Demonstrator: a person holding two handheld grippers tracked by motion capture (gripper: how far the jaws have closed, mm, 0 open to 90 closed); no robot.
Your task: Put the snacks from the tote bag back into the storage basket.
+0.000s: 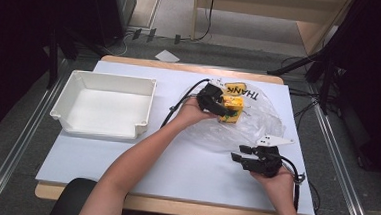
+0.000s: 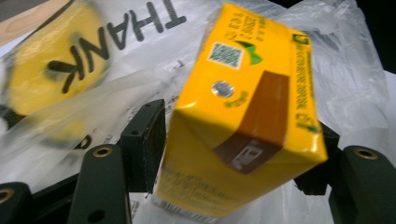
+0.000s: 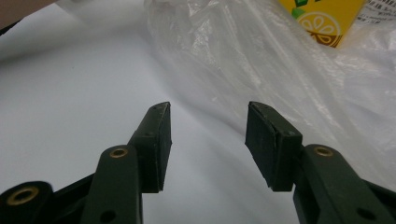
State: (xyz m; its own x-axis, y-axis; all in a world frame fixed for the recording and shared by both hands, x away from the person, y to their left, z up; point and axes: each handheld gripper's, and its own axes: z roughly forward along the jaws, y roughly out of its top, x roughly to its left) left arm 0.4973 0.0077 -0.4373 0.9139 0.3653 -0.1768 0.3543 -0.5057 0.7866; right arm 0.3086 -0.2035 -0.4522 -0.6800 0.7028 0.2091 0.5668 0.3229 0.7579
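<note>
A yellow drink carton [image 1: 233,106] lies tilted on a clear plastic bag [image 1: 260,128] printed "THANK" on a yellow patch, at the table's far right. My left gripper [image 1: 227,109] has its jaws around the carton. In the left gripper view both pads [image 2: 145,142] sit against the sides of the carton [image 2: 243,107], with the bag [image 2: 84,121] behind it. My right gripper [image 1: 240,154] hovers open at the bag's near edge, nothing between its jaws. The right gripper view has those jaws [image 3: 208,140] over the white tabletop beside the crinkled bag [image 3: 271,70], with a corner of the carton [image 3: 322,18] at the top.
An empty white plastic bin [image 1: 97,128] stands on the left of the pale table [image 1: 189,172]. Cables trail from both grippers. Dark stands and equipment flank the table on the floor.
</note>
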